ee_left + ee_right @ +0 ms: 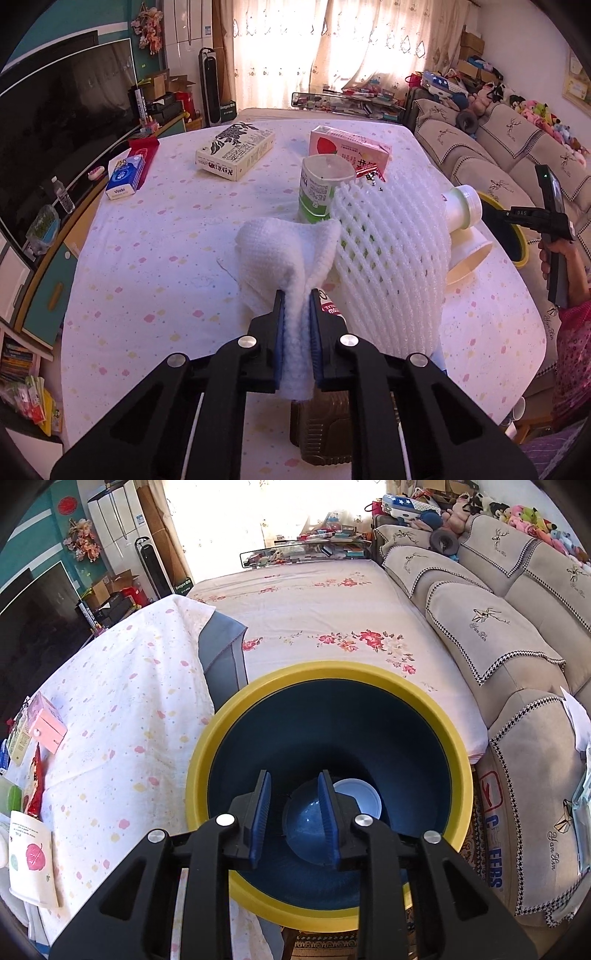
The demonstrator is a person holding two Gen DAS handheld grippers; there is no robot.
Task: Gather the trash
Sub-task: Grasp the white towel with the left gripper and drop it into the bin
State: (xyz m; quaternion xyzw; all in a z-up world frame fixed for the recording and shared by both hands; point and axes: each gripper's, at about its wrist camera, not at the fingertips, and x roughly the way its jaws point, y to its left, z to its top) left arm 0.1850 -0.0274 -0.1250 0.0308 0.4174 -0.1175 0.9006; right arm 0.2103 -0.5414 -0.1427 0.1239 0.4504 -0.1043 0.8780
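Two claws in play. My left claw (296, 295) is clenched on a crumpled white paper towel (284, 251), pads pinching its near folded edge, the rest fanning out over the tabletop (147, 258). I judge it near weightless, soft and crushable, no slip risk; a pinch anywhere on the bunched fold should hold. Just beside it sits a white foam fruit net (391, 266), also light and springy, I'd grab it at an edge. A green-label bottle (317, 192) stands behind the towel, looks stiff plastic.

My right claw (293, 812) hangs released over the yellow-rimmed bin (207, 746), nothing between the pads. Something pale and round lies at the bin's bottom, partly behind the claw, can't identify it.

Hidden: a brown bottle under my left claw is mostly covered; the foam net blocks whatever lies behind it.
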